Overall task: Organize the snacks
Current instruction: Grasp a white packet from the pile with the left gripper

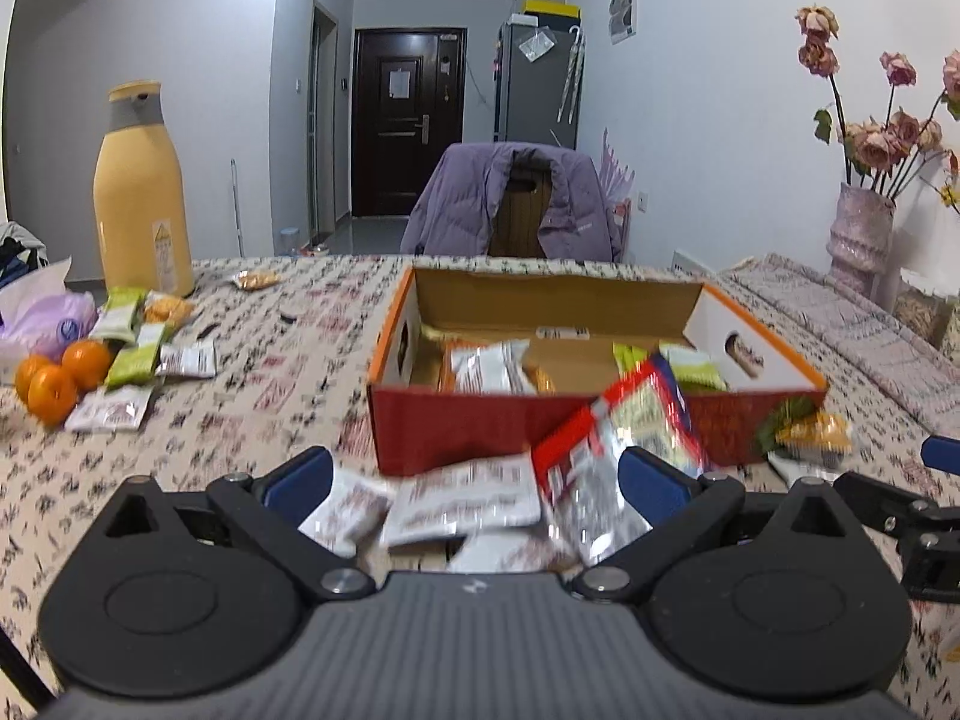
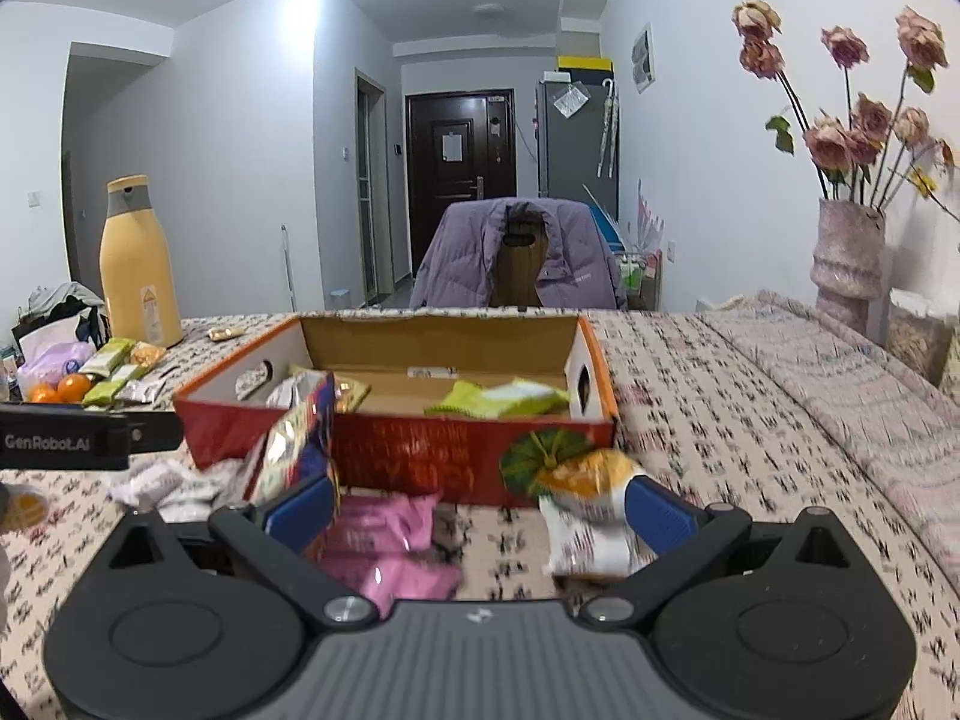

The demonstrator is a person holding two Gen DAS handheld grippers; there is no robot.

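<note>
Saw pink plastic packets [image 2: 384, 552] only from right gripper [image 2: 480, 510]; three round oranges [image 1: 57, 375] clearest from left gripper [image 1: 474, 480]. Both fingers wide open, holding nothing. Red cardboard box [image 1: 480, 426] half full.

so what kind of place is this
Most likely a home, a lived-in flat: a dining table under a patterned cloth, a chair draped with a purple jacket, and a fridge beside the front door.
</note>
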